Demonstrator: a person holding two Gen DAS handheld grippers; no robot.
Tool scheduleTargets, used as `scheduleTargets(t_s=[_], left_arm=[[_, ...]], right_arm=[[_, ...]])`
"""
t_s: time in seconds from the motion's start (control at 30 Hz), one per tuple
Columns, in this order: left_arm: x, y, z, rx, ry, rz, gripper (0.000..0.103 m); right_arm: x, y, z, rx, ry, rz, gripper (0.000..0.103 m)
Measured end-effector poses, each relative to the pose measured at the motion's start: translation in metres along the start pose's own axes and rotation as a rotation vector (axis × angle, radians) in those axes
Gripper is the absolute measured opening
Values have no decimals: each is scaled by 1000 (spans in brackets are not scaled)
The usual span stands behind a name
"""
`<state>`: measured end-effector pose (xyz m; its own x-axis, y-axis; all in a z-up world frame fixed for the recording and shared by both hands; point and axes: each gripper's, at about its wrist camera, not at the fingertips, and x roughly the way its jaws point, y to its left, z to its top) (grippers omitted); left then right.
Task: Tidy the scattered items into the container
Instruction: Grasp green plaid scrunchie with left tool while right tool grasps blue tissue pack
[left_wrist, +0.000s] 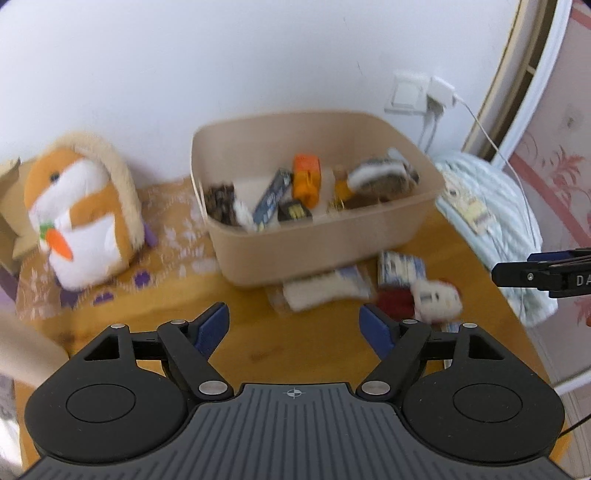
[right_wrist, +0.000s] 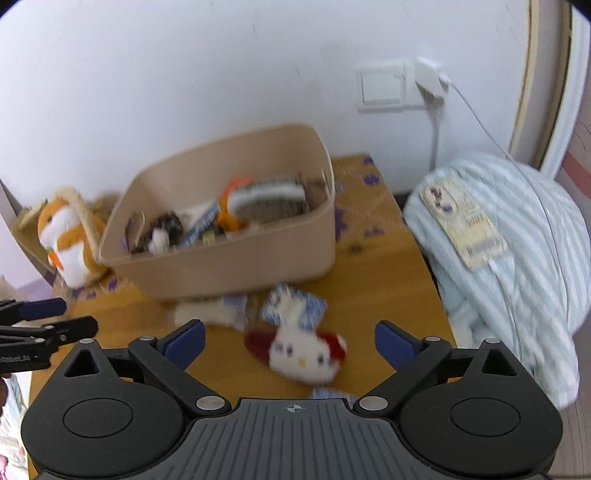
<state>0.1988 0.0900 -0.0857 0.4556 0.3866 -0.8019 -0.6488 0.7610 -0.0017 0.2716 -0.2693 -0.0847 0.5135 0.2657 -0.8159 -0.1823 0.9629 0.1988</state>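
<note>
A beige plastic bin (left_wrist: 325, 251) (right_wrist: 236, 262) stands on the wooden table and holds several small items. In front of it lie a white fluffy item (left_wrist: 317, 291) (right_wrist: 210, 312), a blue-and-white packet (left_wrist: 400, 269) (right_wrist: 295, 304) and a white cat plush with red bow (left_wrist: 436, 301) (right_wrist: 303, 354). My left gripper (left_wrist: 293, 326) is open and empty, just short of the white fluffy item. My right gripper (right_wrist: 290, 343) is open and empty, with the cat plush between its fingers' line, slightly ahead.
An orange-and-white hamster plush (left_wrist: 81, 210) (right_wrist: 68, 240) sits left of the bin on a patterned cloth. A striped blue blanket (left_wrist: 495, 229) (right_wrist: 517, 258) with a phone and cable lies off the right table edge. A wall socket (right_wrist: 388, 88) is behind.
</note>
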Motion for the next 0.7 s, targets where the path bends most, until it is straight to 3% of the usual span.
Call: scheduleTargets(t_s=[0.37,0.7], left_arm=[[18,-6,-63,-16,158,-31,79],[41,-6,-78,-84,228,-18,79]], right_arm=[[13,-3,-53,6,106,-57,101],[35,-14,-71,42,180,-92,102]])
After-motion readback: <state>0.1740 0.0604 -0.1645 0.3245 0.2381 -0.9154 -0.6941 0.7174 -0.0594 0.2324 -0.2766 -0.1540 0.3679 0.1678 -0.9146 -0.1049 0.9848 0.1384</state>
